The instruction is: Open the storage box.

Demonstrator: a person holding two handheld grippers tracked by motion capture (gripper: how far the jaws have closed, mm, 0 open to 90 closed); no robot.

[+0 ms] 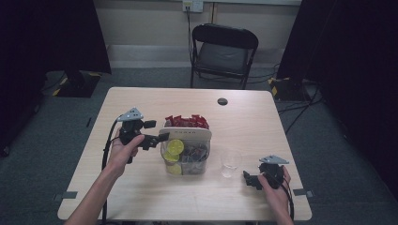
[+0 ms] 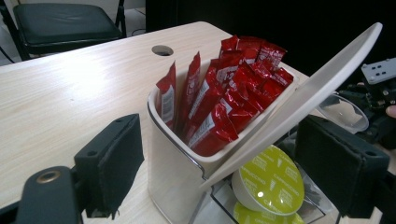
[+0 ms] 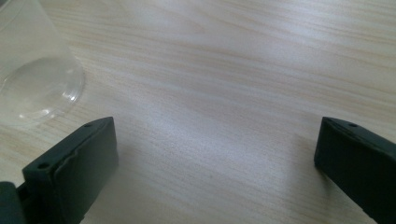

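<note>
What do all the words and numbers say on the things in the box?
Green capsules: grey print rings the lids, too blurred to read.
Red sachets: white label patches, lettering too small to read.
White container: a short row of dark letters on its front wall in the high view, too small to read.
Clear cup: no print.
No numbers or signs can be read.

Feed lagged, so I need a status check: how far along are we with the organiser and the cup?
Looks early. Done: the organiser's lid is tilted up, exposing red sachets and green capsules. In hand: the open left gripper is at the organiser, holding nothing. The right gripper rests open on the table beside the clear cup. Left: the cup looks empty, so probably picking an item.
</note>
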